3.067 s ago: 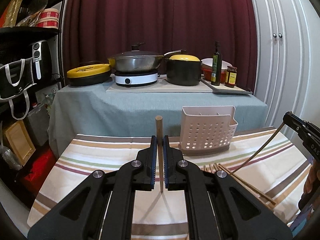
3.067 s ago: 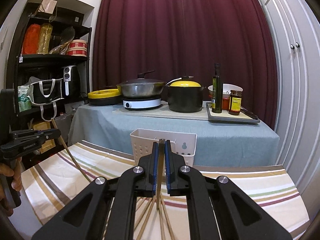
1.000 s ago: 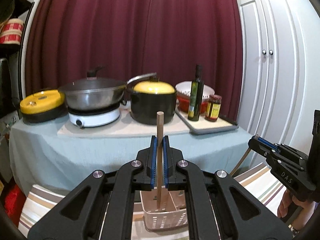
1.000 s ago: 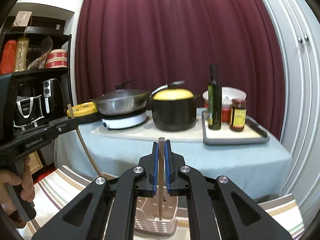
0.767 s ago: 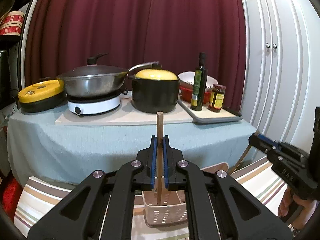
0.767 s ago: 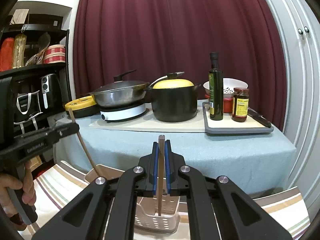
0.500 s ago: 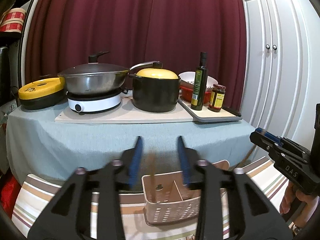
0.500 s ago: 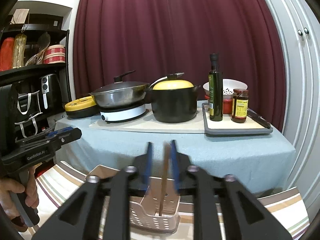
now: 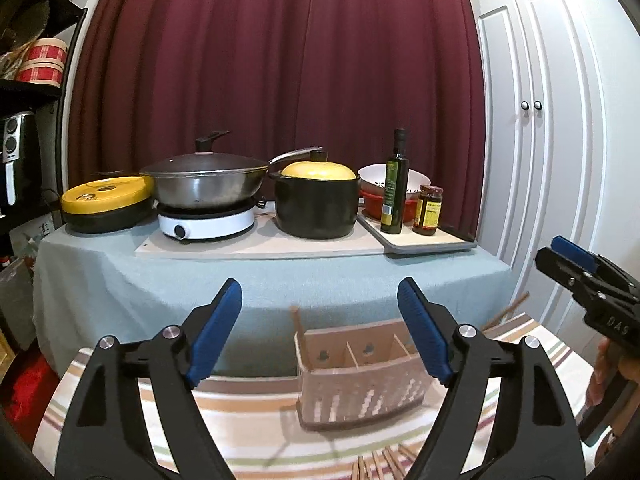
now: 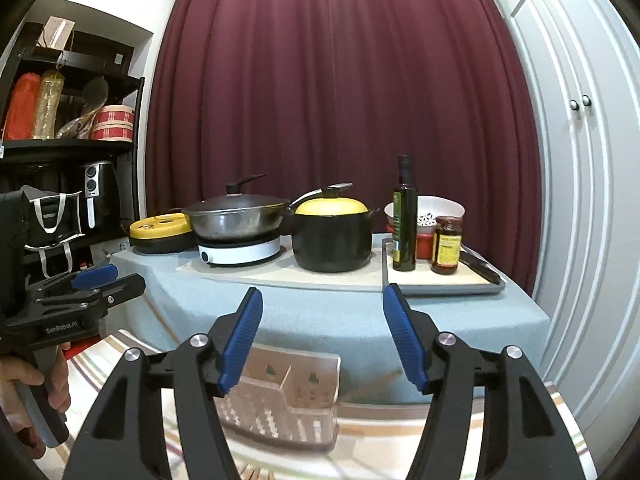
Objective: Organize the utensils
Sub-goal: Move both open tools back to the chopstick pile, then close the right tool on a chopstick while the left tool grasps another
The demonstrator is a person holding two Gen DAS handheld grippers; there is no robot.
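A pale perforated utensil holder (image 9: pixel 360 376) stands on the striped tablecloth (image 9: pixel 248 432); the right wrist view shows it blurred (image 10: pixel 288 396). One wooden chopstick (image 9: pixel 296 322) stands in its left compartment. Another chopstick (image 9: pixel 508 312), blurred, leans out past its right end. My left gripper (image 9: pixel 320 320) hangs open above the holder with nothing between its fingers, and it shows from the side (image 10: pixel 92 280) in a hand. My right gripper (image 10: pixel 322 320) is open and empty too, above the holder, and also shows at the right edge (image 9: pixel 580 276). Several loose chopsticks (image 9: pixel 380 464) lie near the front.
Behind the holder is a grey-clothed counter (image 9: pixel 256 280) with a wok on a hotplate (image 9: pixel 206 184), a black pot with a yellow lid (image 9: pixel 316 200), an oil bottle (image 9: pixel 394 184) and a jar (image 9: pixel 430 210). A black shelf (image 10: pixel 68 152) stands left, white cupboard doors (image 9: pixel 540 140) right.
Both grippers carried a chopstick from the table up over the holder, then opened. The chopsticks dropped out of the fingers into or against the holder.
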